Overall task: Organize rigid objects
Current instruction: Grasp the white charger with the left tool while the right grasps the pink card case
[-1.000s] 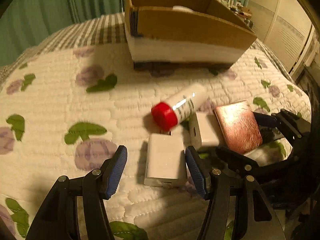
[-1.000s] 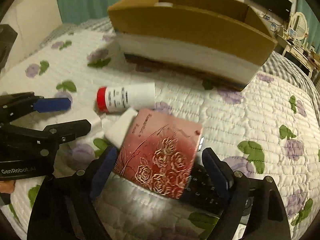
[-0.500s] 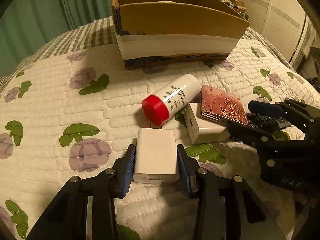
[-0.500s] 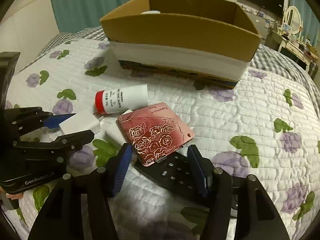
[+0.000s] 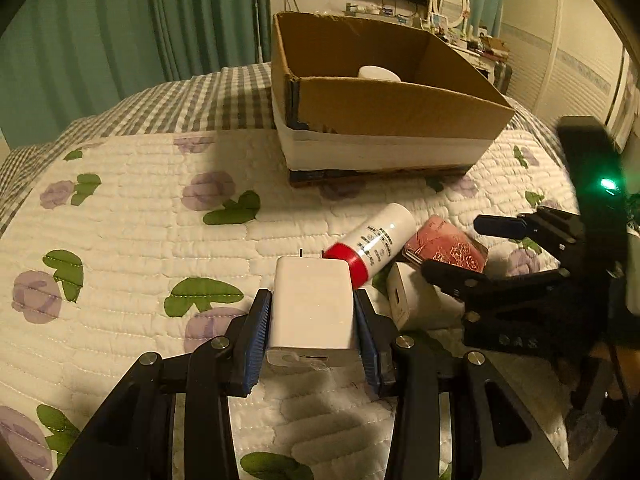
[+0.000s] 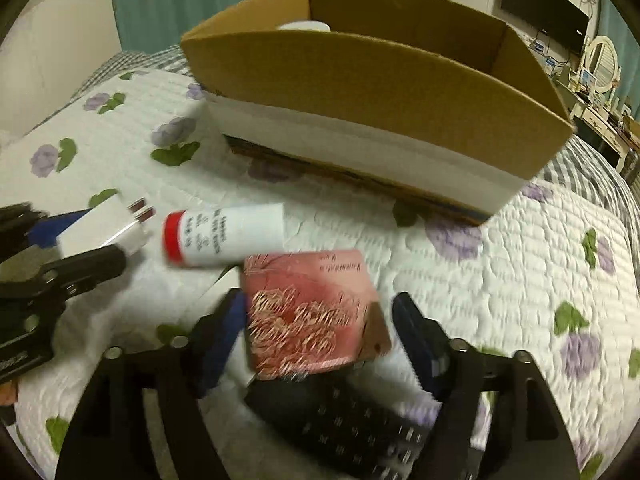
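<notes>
My left gripper (image 5: 312, 320) is shut on a white charger block (image 5: 311, 306), held above the quilt; it also shows in the right wrist view (image 6: 102, 228) with its prongs out. My right gripper (image 6: 316, 332) stands around a pink rose-patterned box (image 6: 312, 312); a gap shows on its right side, so the grip is unclear. The pink box also shows in the left wrist view (image 5: 448, 246). A white bottle with a red cap (image 5: 372, 242) (image 6: 224, 238) lies on the quilt between them. A second white charger (image 5: 416, 296) lies beside it.
An open cardboard box (image 5: 384, 108) (image 6: 376, 92) stands at the back of the bed with a white round object (image 5: 378, 73) inside. A black remote (image 6: 344, 420) lies under my right gripper. The flowered quilt (image 5: 140, 220) covers the bed.
My left gripper closed on the white charger and lifted it off the quilt. My right gripper narrowed around the pink box, which now looks tilted and blurred.
</notes>
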